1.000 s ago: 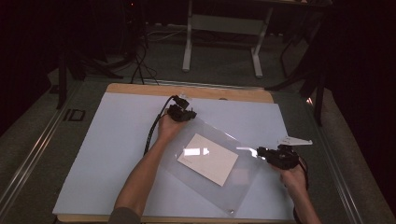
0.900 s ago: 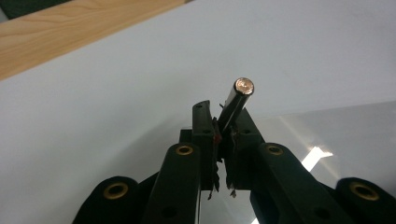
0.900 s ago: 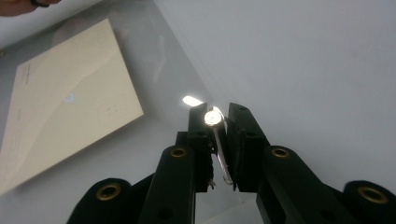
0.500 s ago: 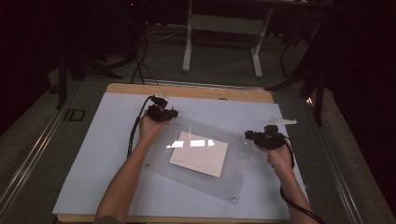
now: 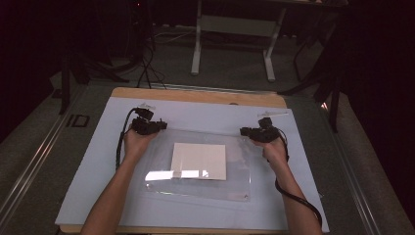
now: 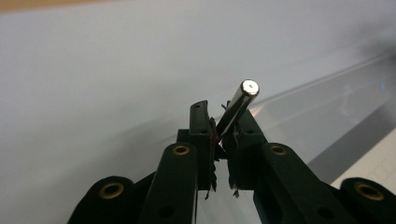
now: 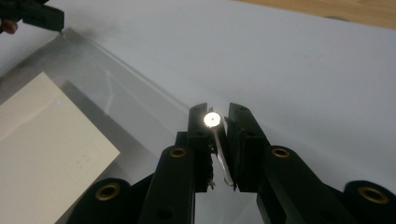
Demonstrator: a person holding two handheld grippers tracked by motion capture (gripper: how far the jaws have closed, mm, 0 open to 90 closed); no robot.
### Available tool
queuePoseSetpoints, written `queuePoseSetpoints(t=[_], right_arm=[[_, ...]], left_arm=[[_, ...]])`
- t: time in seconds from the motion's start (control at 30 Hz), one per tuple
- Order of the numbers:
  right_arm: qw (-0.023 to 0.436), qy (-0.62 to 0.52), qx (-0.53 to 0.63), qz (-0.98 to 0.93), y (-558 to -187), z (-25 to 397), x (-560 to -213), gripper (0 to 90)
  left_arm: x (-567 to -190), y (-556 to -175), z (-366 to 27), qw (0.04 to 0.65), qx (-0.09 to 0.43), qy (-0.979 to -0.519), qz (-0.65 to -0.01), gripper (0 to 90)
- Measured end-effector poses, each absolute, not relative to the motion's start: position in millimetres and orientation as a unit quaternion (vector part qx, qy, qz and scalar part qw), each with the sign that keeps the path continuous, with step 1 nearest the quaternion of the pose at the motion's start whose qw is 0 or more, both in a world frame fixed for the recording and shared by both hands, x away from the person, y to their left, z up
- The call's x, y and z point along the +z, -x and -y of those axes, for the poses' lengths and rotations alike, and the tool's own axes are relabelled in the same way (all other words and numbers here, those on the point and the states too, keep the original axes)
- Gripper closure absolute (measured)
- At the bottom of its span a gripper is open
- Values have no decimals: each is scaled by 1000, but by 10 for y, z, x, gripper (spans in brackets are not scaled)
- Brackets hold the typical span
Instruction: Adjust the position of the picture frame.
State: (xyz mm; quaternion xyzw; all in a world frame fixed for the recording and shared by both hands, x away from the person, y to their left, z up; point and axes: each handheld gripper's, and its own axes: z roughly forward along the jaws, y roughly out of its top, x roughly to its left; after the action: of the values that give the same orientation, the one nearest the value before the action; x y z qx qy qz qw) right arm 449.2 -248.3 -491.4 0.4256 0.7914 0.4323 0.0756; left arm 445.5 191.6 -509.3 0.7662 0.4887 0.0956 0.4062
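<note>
- High view: a clear acrylic sheet [image 5: 198, 169] lies flat on the white mat [image 5: 88, 196], with a cream paper [image 5: 199, 161] on or under it, near its middle. The left gripper [image 5: 147, 125] and right gripper [image 5: 259, 133] sit at the sheet's two far corners. The sheet's long axis runs left to right across the table, roughly square to the edges. By the look of it, the placing is nearly done, with letting go still left.
- Left gripper view: the jaws are almost closed on a shiny metal pin [image 6: 237, 108], which tilts up and away to the right (likely a standoff at the sheet's corner).
- Right gripper view: the jaws pinch a second metal pin [image 7: 212, 120] that points nearly straight at the camera, at the sheet's edge; the paper lies to the lower left.
</note>
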Motion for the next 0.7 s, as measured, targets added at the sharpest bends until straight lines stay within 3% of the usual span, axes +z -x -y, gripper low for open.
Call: queuePoseSetpoints(t=[0.7], right_arm=[[67,-444,417,-790,-4675,2407,-5176,800]], left_arm=[[-5222,-4405,-1910,390,101,-762,-507,808]])
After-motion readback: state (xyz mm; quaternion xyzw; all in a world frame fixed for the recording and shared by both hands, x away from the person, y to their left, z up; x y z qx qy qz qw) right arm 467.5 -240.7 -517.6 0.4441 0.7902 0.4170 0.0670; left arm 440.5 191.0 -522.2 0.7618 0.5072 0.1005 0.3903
